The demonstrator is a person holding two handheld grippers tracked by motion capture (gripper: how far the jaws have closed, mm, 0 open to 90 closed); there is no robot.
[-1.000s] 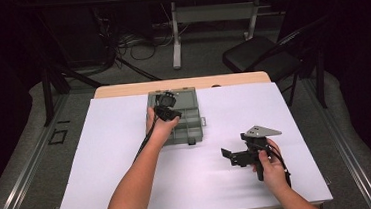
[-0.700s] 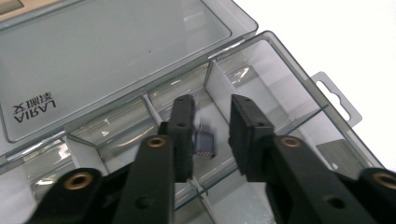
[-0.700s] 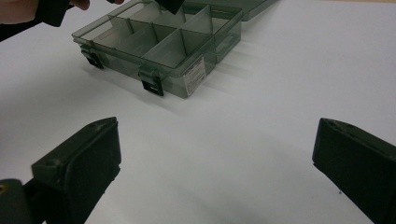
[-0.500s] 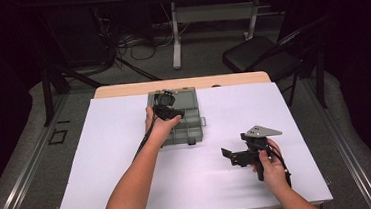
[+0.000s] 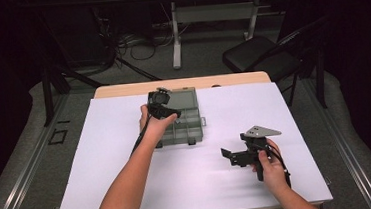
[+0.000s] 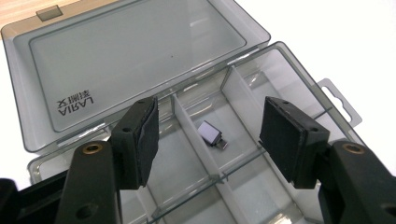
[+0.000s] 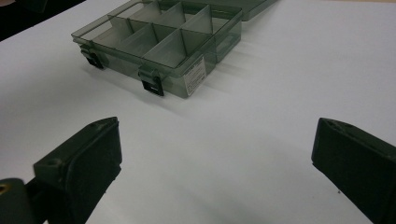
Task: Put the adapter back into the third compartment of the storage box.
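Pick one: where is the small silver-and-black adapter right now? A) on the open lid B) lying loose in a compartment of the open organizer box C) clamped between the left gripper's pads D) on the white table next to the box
B: in the left gripper view the adapter lies on the floor of a middle compartment of the organizer box, while the left gripper hangs above it, its jaws just opened, with nothing between the pads.
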